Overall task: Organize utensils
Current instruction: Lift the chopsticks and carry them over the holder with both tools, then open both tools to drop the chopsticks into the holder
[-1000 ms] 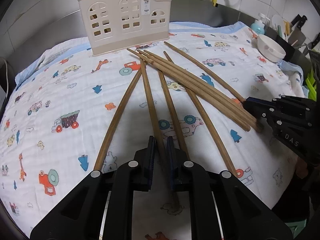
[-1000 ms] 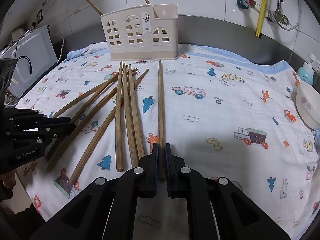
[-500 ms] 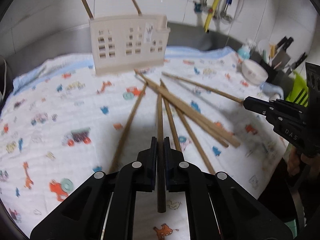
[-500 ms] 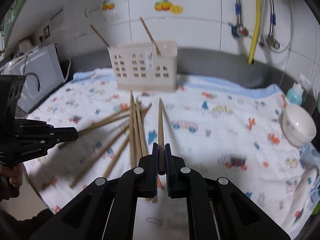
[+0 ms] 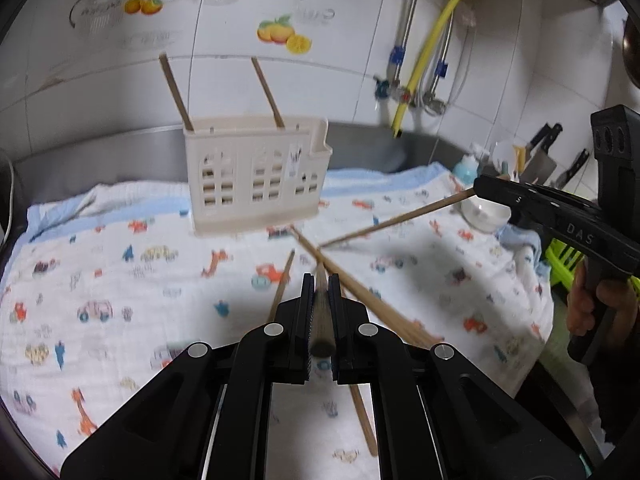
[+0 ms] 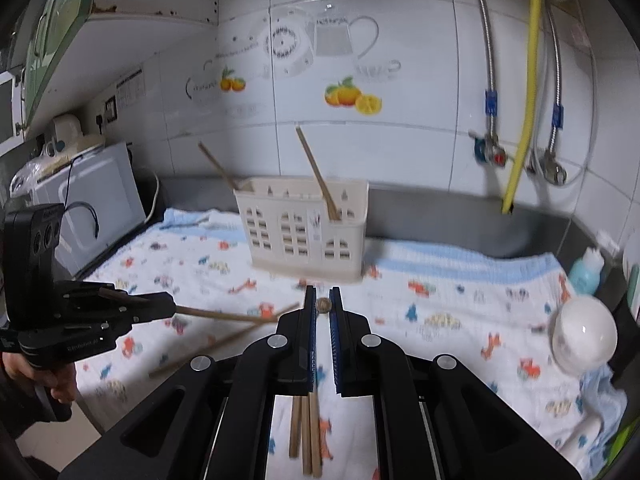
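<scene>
I face a white tiled wall (image 6: 420, 128) with orange fruit decals (image 6: 352, 96), a yellow hose (image 6: 524, 92) and braided metal pipes (image 6: 486, 52). A white microwave (image 6: 88, 208) sits left; knives (image 5: 540, 152) stand right.

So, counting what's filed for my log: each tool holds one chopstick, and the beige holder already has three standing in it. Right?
Not three. The right wrist view shows two chopsticks standing in the beige holder. The rest holds: the left tool and right tool each grip one chopstick.
</scene>
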The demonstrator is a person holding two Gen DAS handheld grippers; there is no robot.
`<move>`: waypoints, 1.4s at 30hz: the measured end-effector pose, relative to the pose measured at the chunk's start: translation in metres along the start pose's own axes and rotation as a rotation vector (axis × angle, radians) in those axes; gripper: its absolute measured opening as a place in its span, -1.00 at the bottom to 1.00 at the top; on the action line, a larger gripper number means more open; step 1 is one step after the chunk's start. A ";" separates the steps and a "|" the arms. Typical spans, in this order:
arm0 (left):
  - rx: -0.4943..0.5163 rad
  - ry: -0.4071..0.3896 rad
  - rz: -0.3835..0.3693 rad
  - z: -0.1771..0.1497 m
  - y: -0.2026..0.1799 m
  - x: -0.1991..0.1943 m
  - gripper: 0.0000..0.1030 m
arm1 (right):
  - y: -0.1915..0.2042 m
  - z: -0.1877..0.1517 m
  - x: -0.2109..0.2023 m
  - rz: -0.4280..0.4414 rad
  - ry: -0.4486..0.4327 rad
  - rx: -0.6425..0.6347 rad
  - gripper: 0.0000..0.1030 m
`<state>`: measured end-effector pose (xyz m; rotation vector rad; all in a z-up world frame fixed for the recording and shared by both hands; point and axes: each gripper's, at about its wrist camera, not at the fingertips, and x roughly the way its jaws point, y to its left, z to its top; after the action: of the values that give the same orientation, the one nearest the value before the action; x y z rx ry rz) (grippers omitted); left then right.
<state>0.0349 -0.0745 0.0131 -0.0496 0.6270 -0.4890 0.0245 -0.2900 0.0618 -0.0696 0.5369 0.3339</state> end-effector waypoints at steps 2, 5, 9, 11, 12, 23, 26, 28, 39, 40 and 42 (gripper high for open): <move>0.004 -0.011 -0.007 0.010 0.002 -0.001 -0.90 | -0.002 0.012 0.002 0.003 -0.005 -0.004 -0.88; 0.011 -0.028 -0.018 0.027 0.006 -0.003 -0.90 | -0.006 0.035 0.005 0.010 -0.003 -0.006 -0.88; 0.035 -0.041 -0.032 0.052 0.007 -0.004 -0.90 | -0.012 0.074 0.007 0.015 -0.006 -0.031 -0.88; 0.057 -0.049 -0.030 0.065 0.006 -0.006 -0.90 | -0.013 0.091 0.006 0.007 -0.008 -0.056 -0.88; 0.065 -0.053 -0.031 0.069 0.006 -0.006 -0.90 | -0.014 0.100 0.006 0.010 -0.009 -0.061 -0.88; 0.122 -0.173 0.001 0.132 0.007 -0.027 -0.91 | -0.018 0.171 0.039 -0.008 0.047 -0.084 -0.88; 0.136 -0.219 0.031 0.154 0.008 -0.033 -0.91 | -0.017 0.173 0.063 -0.028 0.114 -0.103 -0.88; 0.150 -0.252 0.063 0.168 0.009 -0.035 -0.91 | -0.017 0.174 0.078 -0.039 0.153 -0.110 -0.88; 0.107 -0.264 0.169 0.210 0.043 0.005 -0.91 | -0.019 0.168 0.122 -0.056 0.209 -0.125 -0.88; 0.100 -0.251 0.170 0.209 0.047 0.011 -0.91 | -0.019 0.167 0.124 -0.055 0.212 -0.126 -0.88; 0.083 -0.220 0.168 0.207 0.054 0.023 -0.90 | -0.019 0.165 0.129 -0.056 0.218 -0.128 -0.87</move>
<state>0.1929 -0.0585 0.1588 0.0279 0.3903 -0.3408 0.2153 -0.2450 0.1371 -0.2461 0.7274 0.3077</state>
